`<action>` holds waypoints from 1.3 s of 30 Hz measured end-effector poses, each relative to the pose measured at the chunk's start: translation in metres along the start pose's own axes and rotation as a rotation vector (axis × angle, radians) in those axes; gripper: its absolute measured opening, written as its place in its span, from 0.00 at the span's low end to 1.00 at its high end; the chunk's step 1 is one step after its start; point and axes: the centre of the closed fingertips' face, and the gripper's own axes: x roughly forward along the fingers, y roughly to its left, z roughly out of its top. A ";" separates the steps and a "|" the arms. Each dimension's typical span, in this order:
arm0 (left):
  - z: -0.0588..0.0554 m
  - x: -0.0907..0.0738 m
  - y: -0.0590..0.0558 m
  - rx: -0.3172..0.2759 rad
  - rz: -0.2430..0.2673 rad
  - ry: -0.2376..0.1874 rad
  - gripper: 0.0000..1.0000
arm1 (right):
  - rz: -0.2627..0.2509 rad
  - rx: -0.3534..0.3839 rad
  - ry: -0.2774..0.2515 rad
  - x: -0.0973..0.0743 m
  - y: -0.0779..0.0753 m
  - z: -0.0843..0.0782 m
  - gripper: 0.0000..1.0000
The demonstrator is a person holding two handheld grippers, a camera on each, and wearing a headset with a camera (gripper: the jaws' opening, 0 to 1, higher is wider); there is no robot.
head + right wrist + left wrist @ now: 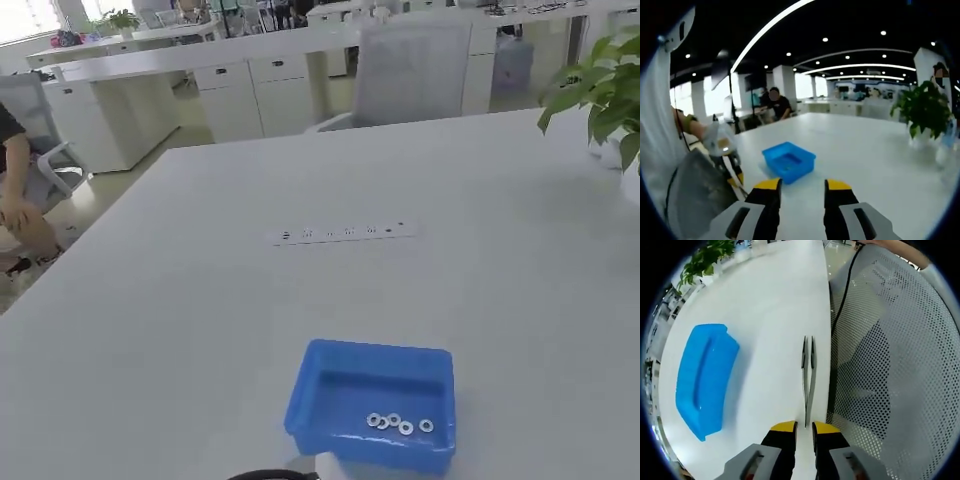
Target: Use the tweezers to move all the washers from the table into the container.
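A blue container (pixel 320 385) stands on the white table (pixel 200 300) near its front edge, with several silver washers (pixel 400 423) lying inside it. In the left gripper view my left gripper (pixel 805 427) is shut on metal tweezers (pixel 808 375), which point forward along the table's edge. The blue container (pixel 702 377) lies to their left there. My right gripper (pixel 802 187) is open with nothing between its jaws and hovers above the table, facing the container (pixel 789 161). The left gripper (pixel 735 175) with the tweezers shows at the left of that view.
A power strip (pixel 343 233) is set into the table's middle. A potted plant (pixel 605 95) stands at the far right edge. A mesh chair back (pixel 895 365) and a black cable (pixel 840 310) lie right of the tweezers. A person sits at the far left (pixel 15 190).
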 end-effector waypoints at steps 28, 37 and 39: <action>0.011 -0.158 0.070 -0.690 0.624 -1.015 0.72 | -0.097 -0.044 -0.036 -0.004 -0.017 0.003 0.60; 0.019 -0.165 0.077 -0.795 0.641 -1.185 0.99 | -0.214 -0.079 -0.094 -0.008 -0.039 0.013 0.82; 0.019 -0.166 0.078 -0.785 0.656 -1.202 0.99 | -0.233 -0.081 -0.110 -0.010 -0.046 0.013 0.90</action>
